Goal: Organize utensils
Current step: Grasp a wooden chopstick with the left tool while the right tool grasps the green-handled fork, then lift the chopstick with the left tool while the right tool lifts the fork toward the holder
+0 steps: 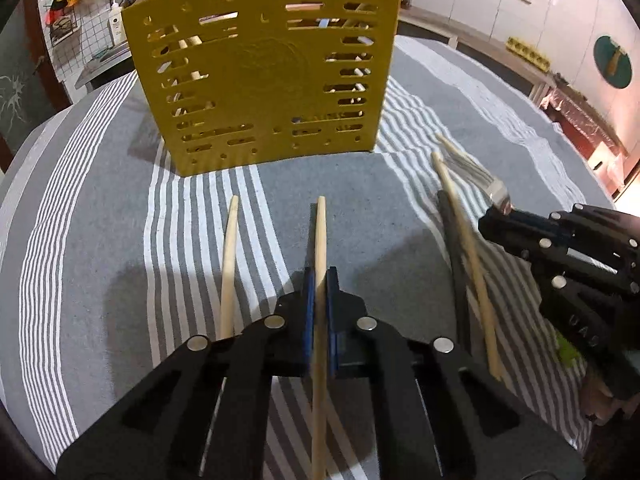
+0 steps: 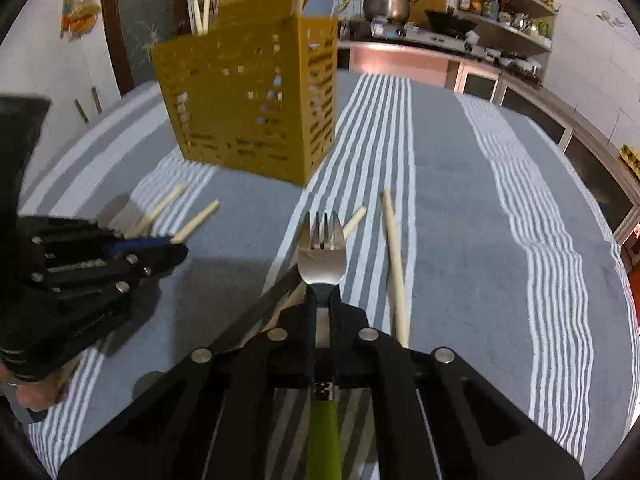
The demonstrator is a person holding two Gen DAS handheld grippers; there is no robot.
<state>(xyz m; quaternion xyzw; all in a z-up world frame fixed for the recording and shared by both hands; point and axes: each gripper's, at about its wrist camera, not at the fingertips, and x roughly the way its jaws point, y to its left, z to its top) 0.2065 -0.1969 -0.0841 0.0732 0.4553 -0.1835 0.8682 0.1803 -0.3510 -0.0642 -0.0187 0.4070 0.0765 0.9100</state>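
Now the left claw (image 1: 320, 276) pinches 1 chopstick (image 1: 320, 240) and the right claw (image 2: 322, 300) pinches a fork (image 2: 322, 248), both lifted off the surface (image 2: 460, 200), probably to go in the yellow holder (image 1: 260, 72) ahead.

Left tool (image 1: 320, 276): matte black plastic linkage of two mirrored arms, each with triangular cut-outs near the base. Four round silver pins cap the pivots, two per arm. Blue pads (image 1: 308, 320) line the inner faces of the two narrow black fingers. Right tool (image 2: 322, 300): the same black build, with four silver pivot pins and triangular openings; a dark blue edge shows along the inner face of one finger. Seen from the left wrist view, the right tool's side carries further silver pins and faint raised lettering, too blurred to read. A patch of bare skin (image 2: 34, 398) shows behind the left tool.
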